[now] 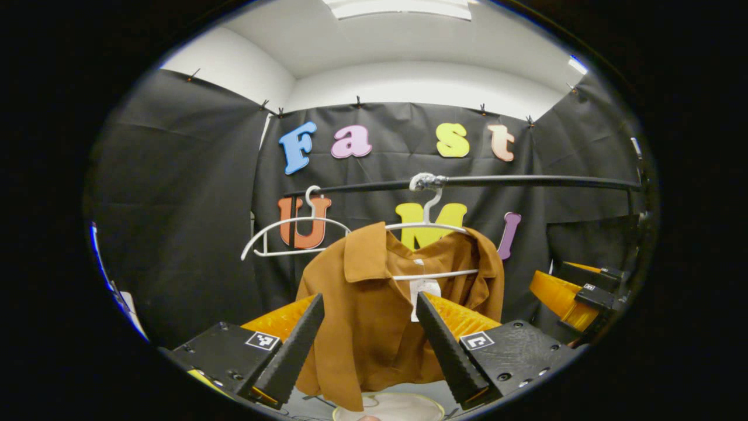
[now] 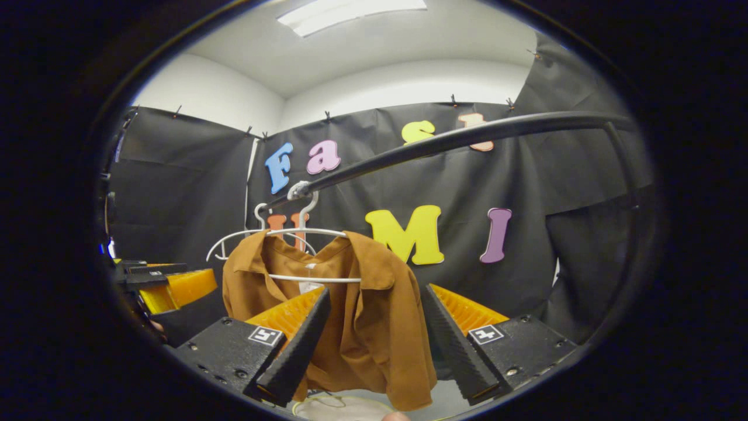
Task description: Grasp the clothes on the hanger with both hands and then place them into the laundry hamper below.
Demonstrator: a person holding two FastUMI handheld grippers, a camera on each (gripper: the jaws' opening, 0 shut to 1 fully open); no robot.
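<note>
Brown shirt (image 1: 374, 304) is hung on a white hanger (image 1: 429, 225) at centre frame; left tool (image 1: 369, 345) and right tool (image 2: 375, 339) are held apart, unclamped.

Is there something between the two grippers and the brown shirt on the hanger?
Nothing visible. The brown shirt hangs on its white hanger directly ahead of the open left gripper and right gripper, with no object in between.
</note>
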